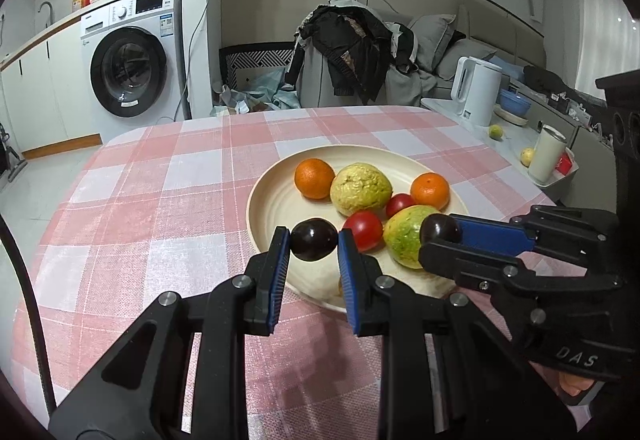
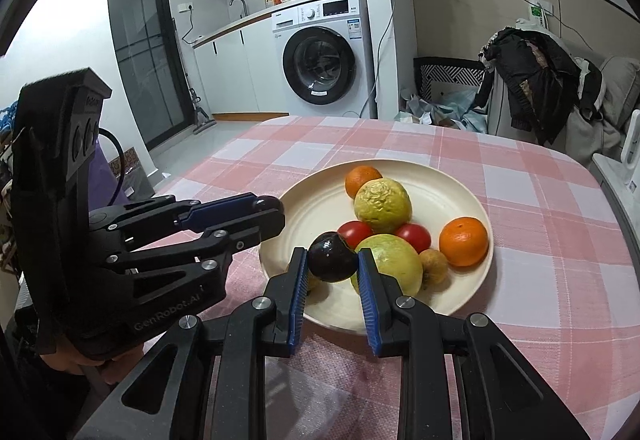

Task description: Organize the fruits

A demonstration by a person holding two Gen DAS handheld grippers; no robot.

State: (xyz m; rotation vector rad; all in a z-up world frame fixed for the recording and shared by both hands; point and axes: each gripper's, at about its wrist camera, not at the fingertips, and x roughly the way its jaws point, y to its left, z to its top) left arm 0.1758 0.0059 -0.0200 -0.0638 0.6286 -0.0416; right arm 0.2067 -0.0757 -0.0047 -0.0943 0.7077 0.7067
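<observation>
Pink-checked tablecloth [image 1: 160, 180] before a washing machine [image 1: 132, 60], both tongs [image 1: 313, 240] [image 2: 332, 258] each clamped on a dark plum [image 1: 314, 239] [image 2: 332, 257]

Looks like a small home, kitchen and living area in one: washer [image 2: 320, 52] under a counter with a sink tap [image 2: 239, 5], sofa cushions [image 1: 434, 36], kettle [image 1: 476, 90], checked tablecloth [image 1: 160, 200].

Left claw [image 1: 313, 244] clamped on dark fruit [image 1: 313, 245], right claw [image 2: 333, 258] seemingly likewise
</observation>
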